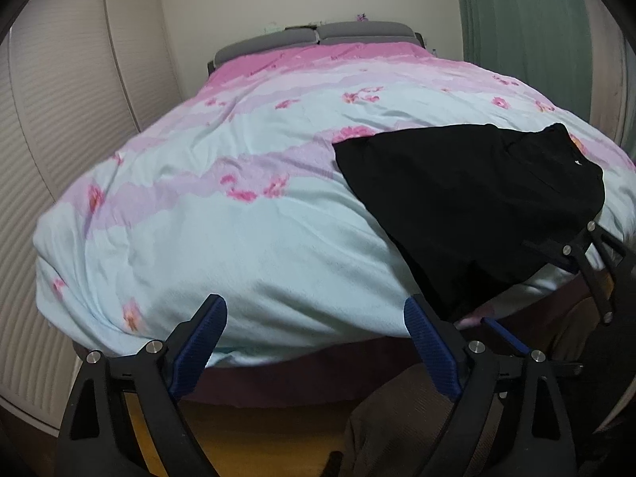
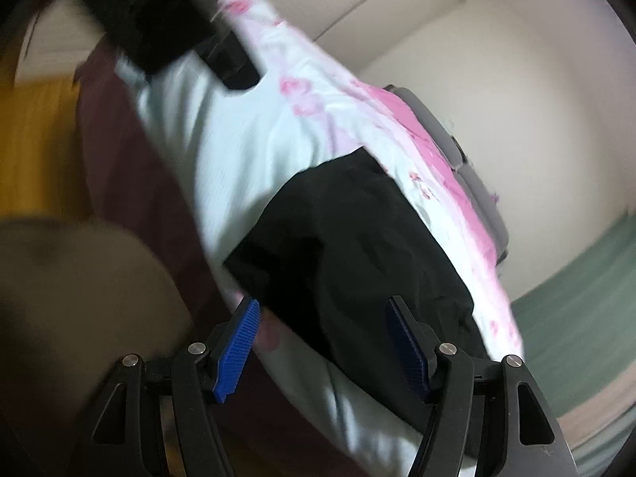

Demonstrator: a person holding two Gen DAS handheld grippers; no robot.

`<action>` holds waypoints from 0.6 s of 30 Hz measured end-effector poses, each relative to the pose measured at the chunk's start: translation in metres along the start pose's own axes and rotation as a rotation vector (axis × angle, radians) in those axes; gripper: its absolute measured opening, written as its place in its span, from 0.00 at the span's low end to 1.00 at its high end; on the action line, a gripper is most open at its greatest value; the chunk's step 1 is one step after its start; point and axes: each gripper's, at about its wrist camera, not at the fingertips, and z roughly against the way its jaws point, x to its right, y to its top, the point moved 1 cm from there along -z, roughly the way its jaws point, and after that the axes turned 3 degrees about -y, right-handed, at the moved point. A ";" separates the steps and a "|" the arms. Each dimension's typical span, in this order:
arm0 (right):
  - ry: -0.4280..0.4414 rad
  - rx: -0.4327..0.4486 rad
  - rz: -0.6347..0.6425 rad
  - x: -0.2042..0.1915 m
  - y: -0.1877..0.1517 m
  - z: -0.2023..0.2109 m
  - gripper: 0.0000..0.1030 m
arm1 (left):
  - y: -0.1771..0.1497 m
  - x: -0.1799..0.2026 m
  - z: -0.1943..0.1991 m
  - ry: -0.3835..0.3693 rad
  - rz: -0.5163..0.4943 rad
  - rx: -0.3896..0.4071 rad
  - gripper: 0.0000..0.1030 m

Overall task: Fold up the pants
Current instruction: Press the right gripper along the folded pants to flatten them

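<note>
Presently we find the black pants (image 1: 469, 198) lying in a bunched heap on the bed (image 1: 222, 214), toward the near right part of the floral quilt, with one dark end draped over the bed's front edge. From the left wrist view, the left tongs (image 1: 314, 342) stand spread wide at the foot of the bed, nothing between the blue pads, and they touch neither quilt nor garment. The right tongs (image 1: 588, 246) appear in that same view at the right edge, close beside the pants; contact there cannot be judged. From the right wrist view, which is tilted and blurred, the right tongs (image 2: 322, 342) are released, their blue pads apart with the pants (image 2: 357, 238) lying ahead of them and not pressed by either pad. A maroon bed skirt (image 1: 278, 381) hangs below the quilt, above a yellow wooden floor (image 1: 246, 437). Grey cushions (image 1: 318, 37) sit at the head of the bed.
</note>
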 end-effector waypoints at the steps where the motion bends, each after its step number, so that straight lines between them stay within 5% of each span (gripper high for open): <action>1: -0.005 -0.008 0.019 -0.003 -0.001 -0.004 0.64 | 0.000 -0.002 -0.003 -0.006 0.011 -0.012 0.89; 8: -0.067 -0.017 0.100 -0.012 -0.002 -0.024 0.64 | 0.000 -0.006 -0.015 -0.034 0.042 -0.053 0.89; 18: -0.145 0.107 0.077 -0.009 0.021 -0.022 0.63 | 0.004 -0.012 -0.017 -0.024 0.063 -0.052 0.89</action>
